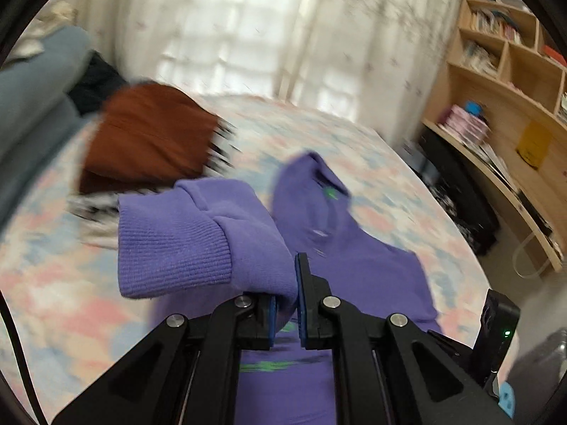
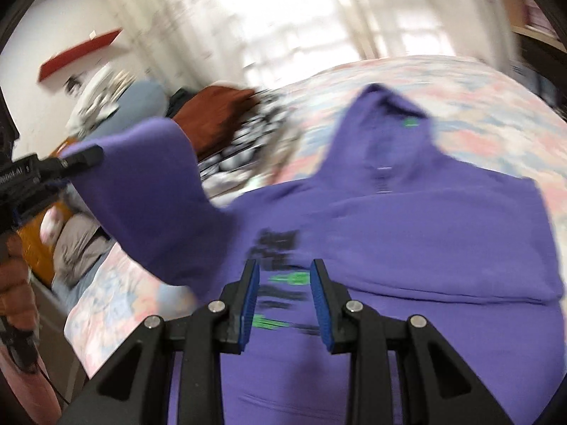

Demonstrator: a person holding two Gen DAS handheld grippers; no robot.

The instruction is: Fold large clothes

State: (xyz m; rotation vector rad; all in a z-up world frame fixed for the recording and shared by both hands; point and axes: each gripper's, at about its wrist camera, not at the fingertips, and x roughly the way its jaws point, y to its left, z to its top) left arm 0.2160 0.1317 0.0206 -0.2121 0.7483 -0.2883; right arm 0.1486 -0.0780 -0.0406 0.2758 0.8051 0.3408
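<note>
Purple hoodie [image 2: 425, 233] lies front-up on the bed [image 2: 496, 106]. Left hand-held gripper [image 1: 286, 304] pinches its sleeve cuff [image 1: 177, 241], lifted off the bed. Right hand-held gripper [image 2: 285, 301] spread, empty, above the chest print.

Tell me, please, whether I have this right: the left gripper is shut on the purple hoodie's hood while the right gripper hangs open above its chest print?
Not quite. The left gripper is shut on a sleeve, by its ribbed cuff, not the hood, which lies flat on the bed; the left wrist view shows this. The rest holds: the right gripper hangs open above the hoodie's chest print.
</note>
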